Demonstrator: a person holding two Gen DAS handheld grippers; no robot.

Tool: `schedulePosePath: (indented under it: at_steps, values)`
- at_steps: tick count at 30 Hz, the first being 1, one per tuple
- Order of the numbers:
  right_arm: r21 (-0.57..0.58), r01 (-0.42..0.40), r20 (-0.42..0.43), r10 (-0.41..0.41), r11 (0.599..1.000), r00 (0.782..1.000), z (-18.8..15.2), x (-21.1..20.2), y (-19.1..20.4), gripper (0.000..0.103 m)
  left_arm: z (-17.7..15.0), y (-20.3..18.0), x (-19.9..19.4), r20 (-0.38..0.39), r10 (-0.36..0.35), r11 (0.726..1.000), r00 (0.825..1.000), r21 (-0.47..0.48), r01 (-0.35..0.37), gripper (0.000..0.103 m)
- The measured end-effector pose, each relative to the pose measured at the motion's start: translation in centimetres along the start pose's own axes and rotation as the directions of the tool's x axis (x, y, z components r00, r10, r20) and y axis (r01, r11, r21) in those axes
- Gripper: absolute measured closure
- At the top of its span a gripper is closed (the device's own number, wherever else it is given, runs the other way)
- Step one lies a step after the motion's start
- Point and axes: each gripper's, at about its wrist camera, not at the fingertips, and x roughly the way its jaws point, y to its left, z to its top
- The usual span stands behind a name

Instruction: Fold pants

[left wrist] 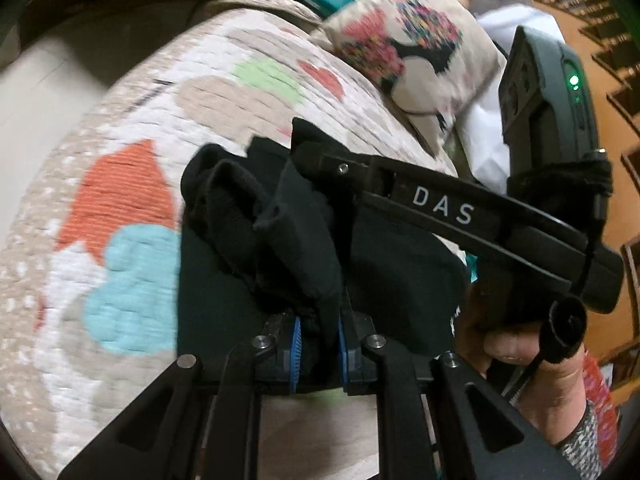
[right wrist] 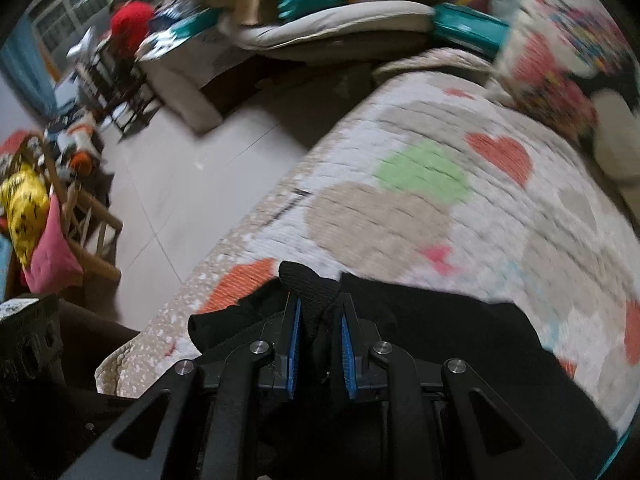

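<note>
On the quilt (right wrist: 420, 208) | black pants (left wrist: 380, 248) | left gripper (left wrist: 318, 344) fingers pinching pants | right gripper (right wrist: 320, 344) likewise

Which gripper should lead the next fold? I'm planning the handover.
Probably the right gripper. Both pinch the black pants, but the right one holds a corner tip nearest the open quilt. The left gripper grips a bunched fold, with the right tool crossing in front of it.

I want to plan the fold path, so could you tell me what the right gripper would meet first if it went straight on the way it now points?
The right gripper is shut on a bunch of the black pants. Straight ahead, just past that fabric, it would probably meet the heart-patterned quilt on the bed; depth is unclear in the blur.
</note>
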Motion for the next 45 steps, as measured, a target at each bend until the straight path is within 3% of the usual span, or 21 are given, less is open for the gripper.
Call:
schedulePosePath:
  at_steps: [3, 6, 9, 14, 19, 22, 25, 28, 29, 31, 33, 34, 35, 37, 40, 45]
  values:
    - [0.077, -0.005, 0.020, 0.004, 0.997, 1.000, -1.7, -0.7, -3.0, 0.083, -0.5, -1.9, 2.1, -0.036, 0.012, 0.997, 0.999, 0.071, -0.009, 0.083]
    - [0.176, 0.020, 0.031, -0.026, 0.984, 0.999, -3.8, -1.2, -6.5, 0.074, -1.5, -3.7, 3.8, -0.082, 0.023, 0.987, 0.996, 0.160, -0.009, 0.068]
    - [0.263, 0.057, 0.050, -0.073, 0.963, 0.996, -5.7, -2.1, -9.6, 0.064, -2.5, -5.4, 4.5, -0.111, 0.020, 0.970, 0.994, 0.242, 0.007, 0.061]
    - [0.337, 0.124, 0.100, -0.166, 0.933, 0.981, -7.7, -5.3, -12.3, 0.060, -3.6, -6.0, 2.4, -0.154, -0.057, 0.954, 0.986, 0.282, 0.099, 0.057]
    - [0.344, 0.162, 0.199, -0.240, 0.925, 0.950, -8.0, -9.2, -11.9, 0.060, -2.4, -4.7, -1.6, -0.072, -0.089, 0.947, 0.993, 0.304, 0.107, 0.051]
    - [0.320, 0.073, 0.256, -0.160, 0.945, 0.953, -7.3, -10.1, -9.8, 0.060, -0.8, -2.6, -3.0, 0.019, -0.034, 0.965, 0.999, 0.259, 0.028, 0.047]
    - [0.258, -0.026, 0.260, -0.043, 0.966, 0.965, -6.7, -9.1, -6.8, 0.060, 0.6, 0.5, -3.2, 0.035, -0.011, 0.989, 0.999, 0.147, 0.006, 0.047]
    - [0.276, -0.226, 0.228, 0.165, 0.934, 0.960, -6.8, -6.5, -5.4, 0.060, 0.6, 2.2, -2.6, 0.025, -0.001, 0.995, 1.000, 0.103, -0.001, 0.047]
    - [0.296, -0.237, 0.198, 0.184, 0.925, 0.963, -6.8, -5.2, -5.4, 0.060, 0.5, 2.3, -2.1, 0.014, 0.011, 0.993, 1.000, 0.117, -0.012, 0.047]
    - [0.332, -0.182, 0.141, 0.142, 0.926, 0.980, -7.2, -3.3, -5.9, 0.060, -0.1, 2.1, -0.9, -0.006, 0.022, 0.989, 1.000, 0.148, -0.021, 0.047]
    - [0.384, -0.077, 0.103, 0.040, 0.920, 0.994, -8.1, -2.2, -7.7, 0.064, -0.7, 2.2, 0.7, -0.045, 0.074, 0.982, 0.996, 0.176, -0.065, 0.047]
    - [0.402, -0.049, 0.104, 0.008, 0.914, 0.995, -8.4, -2.2, -8.3, 0.071, -0.9, 2.4, 1.1, -0.057, 0.089, 0.980, 0.994, 0.181, -0.077, 0.048]
    - [0.423, -0.018, 0.111, -0.032, 0.906, 0.993, -8.8, -2.4, -9.0, 0.076, -1.1, 2.2, 1.1, -0.039, 0.092, 0.976, 0.995, 0.201, -0.082, 0.047]
    - [0.456, 0.029, 0.113, -0.090, 0.890, 0.990, -9.4, -3.3, -9.9, 0.076, -1.2, 2.2, 0.5, -0.056, 0.117, 0.970, 0.992, 0.219, -0.102, 0.047]
    - [0.485, 0.146, 0.117, -0.230, 0.862, 0.966, -10.0, -5.7, -10.6, 0.069, 0.0, 1.3, -1.5, 0.008, 0.079, 0.979, 0.997, 0.187, -0.079, 0.048]
    - [0.518, 0.095, 0.220, -0.240, 0.850, 0.946, -11.2, -9.5, -9.6, 0.069, 4.0, -1.6, -0.1, 0.063, 0.111, 0.965, 0.992, 0.231, -0.123, 0.047]
